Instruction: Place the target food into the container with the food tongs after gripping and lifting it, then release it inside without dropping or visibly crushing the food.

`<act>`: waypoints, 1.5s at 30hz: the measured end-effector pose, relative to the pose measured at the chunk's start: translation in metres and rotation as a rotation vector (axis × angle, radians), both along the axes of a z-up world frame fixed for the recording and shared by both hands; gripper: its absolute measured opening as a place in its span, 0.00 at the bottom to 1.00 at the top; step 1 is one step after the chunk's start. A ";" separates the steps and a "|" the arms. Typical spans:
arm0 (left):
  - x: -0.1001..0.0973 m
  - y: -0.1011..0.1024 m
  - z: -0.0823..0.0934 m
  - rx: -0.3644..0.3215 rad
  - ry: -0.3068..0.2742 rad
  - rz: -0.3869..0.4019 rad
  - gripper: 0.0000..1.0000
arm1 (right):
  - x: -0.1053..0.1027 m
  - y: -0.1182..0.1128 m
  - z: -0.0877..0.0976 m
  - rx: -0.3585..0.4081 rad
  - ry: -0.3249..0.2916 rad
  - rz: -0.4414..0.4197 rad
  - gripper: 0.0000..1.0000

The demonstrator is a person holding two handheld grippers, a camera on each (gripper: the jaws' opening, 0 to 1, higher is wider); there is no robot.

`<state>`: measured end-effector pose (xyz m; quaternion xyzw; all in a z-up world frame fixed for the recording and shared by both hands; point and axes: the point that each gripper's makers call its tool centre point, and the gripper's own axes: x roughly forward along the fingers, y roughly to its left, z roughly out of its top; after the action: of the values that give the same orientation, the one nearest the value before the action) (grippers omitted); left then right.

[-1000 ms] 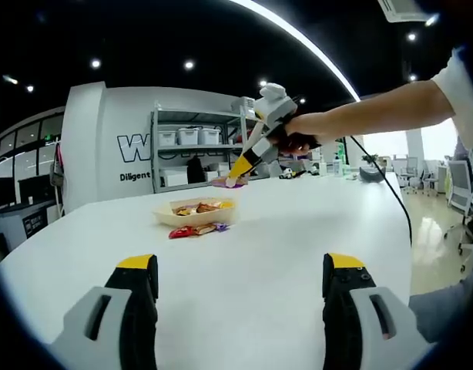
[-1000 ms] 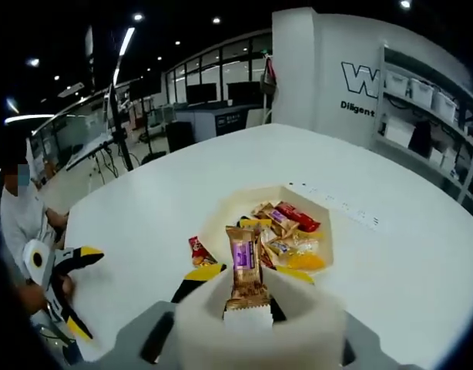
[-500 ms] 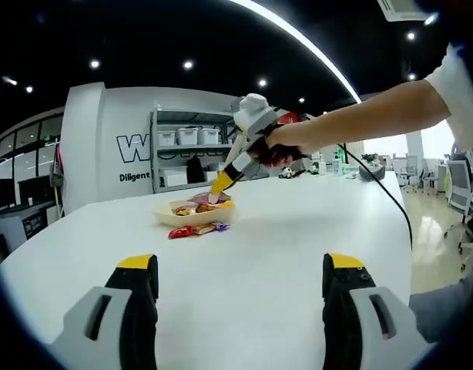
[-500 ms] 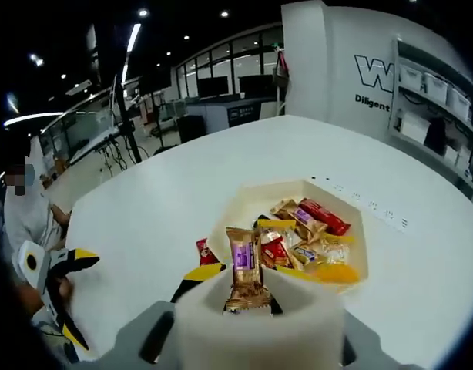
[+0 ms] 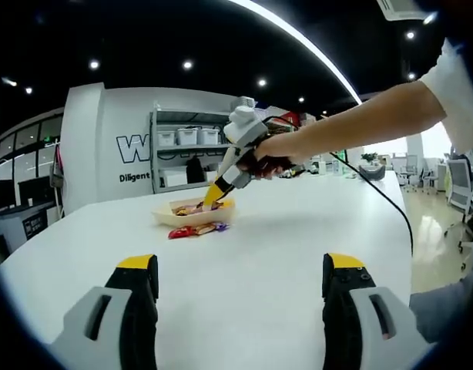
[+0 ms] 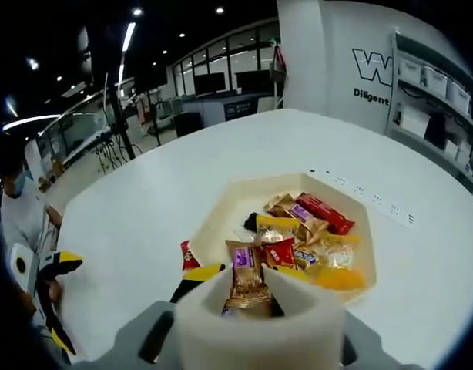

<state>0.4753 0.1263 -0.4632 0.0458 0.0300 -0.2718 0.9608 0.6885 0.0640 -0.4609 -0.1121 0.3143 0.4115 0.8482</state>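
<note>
A brown snack bar with a purple label (image 6: pixel 243 260) is pinched between the white food tongs (image 6: pixel 298 312). My right gripper (image 6: pixel 249 274) is shut on the tongs. The bar hangs low over the near side of the cream tray (image 6: pixel 221 217), which holds several wrapped snacks. In the left gripper view, the right gripper (image 5: pixel 215 196) dips its yellow tips into the tray (image 5: pixel 169 217), held by a person's hand. My left gripper (image 5: pixel 240 289) stands open near the table's front, far from the tray, with nothing between its jaws.
A red snack (image 6: pixel 187 256) lies on the white table just outside the tray, and loose snacks (image 5: pixel 195 229) show there in the left gripper view too. The left gripper (image 6: pixel 50 281) is at the far left. Shelving (image 5: pixel 186 154) stands beyond the table.
My right gripper has moved left and down over the tray with the bar still in the tongs; the tray looks nearer. My left gripper has not moved.
</note>
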 end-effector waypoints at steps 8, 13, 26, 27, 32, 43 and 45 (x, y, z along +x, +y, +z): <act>0.000 0.000 -0.001 0.002 0.001 -0.002 0.87 | 0.008 -0.012 -0.009 -0.039 -0.035 -0.010 0.19; 0.000 -0.001 -0.001 0.004 0.003 -0.002 0.86 | 0.005 -0.015 -0.011 -0.032 -0.037 -0.013 0.20; -0.001 -0.002 0.000 0.000 0.003 -0.003 0.86 | -0.007 -0.023 0.021 0.024 -0.106 -0.041 0.21; -0.001 -0.002 0.000 0.001 0.003 -0.004 0.86 | -0.009 -0.024 0.022 0.028 -0.111 -0.040 0.21; -0.001 -0.002 0.000 -0.002 0.000 -0.004 0.86 | -0.021 -0.027 0.026 0.037 -0.114 -0.021 0.21; -0.002 -0.004 -0.001 0.004 0.004 -0.010 0.86 | -0.062 -0.012 0.026 0.058 -0.107 0.058 0.21; -0.002 -0.004 0.000 0.000 0.006 -0.013 0.86 | -0.066 -0.007 0.021 0.053 -0.094 0.062 0.21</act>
<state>0.4736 0.1225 -0.4635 0.0455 0.0325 -0.2784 0.9589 0.6222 0.0568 -0.4396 -0.1184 0.2597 0.4398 0.8516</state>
